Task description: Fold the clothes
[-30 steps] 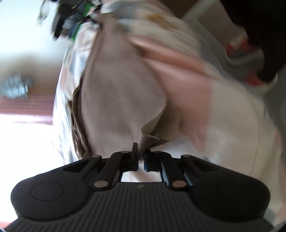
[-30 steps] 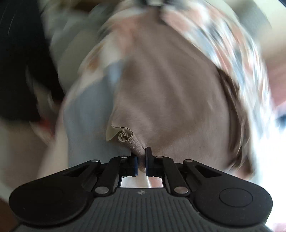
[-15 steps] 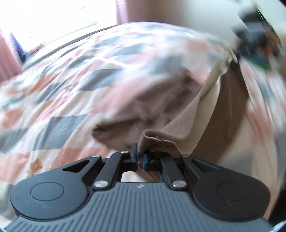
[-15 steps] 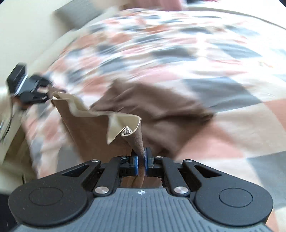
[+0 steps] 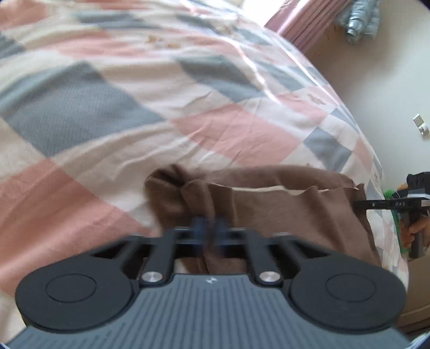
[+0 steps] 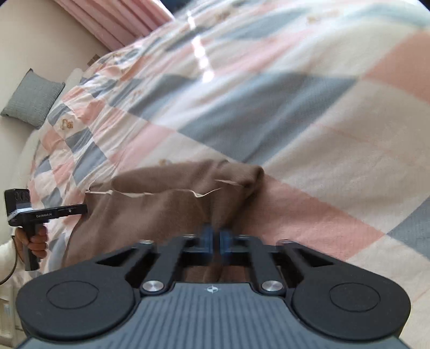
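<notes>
A brown garment [image 5: 282, 204] with a cream inner edge lies stretched sideways on the patchwork quilt [image 5: 233, 134]. My left gripper [image 5: 209, 228] is shut on one bunched corner of it, its fingertips blurred. In the right wrist view my right gripper [image 6: 216, 237] is shut on the opposite corner of the same brown garment [image 6: 150, 212]. Each view shows the other gripper at the cloth's far end, held by a hand [image 6: 35, 241]. The fabric under both grippers is hidden.
The pink, grey and cream quilt [image 6: 295, 112] covers the bed in every direction. Pink curtains [image 6: 113, 21] hang at the back, and a grey cushion [image 6: 32, 99] leans on the wall. The bed's edge and a wall socket [image 5: 419, 122] are to the right.
Both grippers have swung the garment from hanging in the air down onto the quilt. It now lies spread between them, and the views have tilted toward the bed.
</notes>
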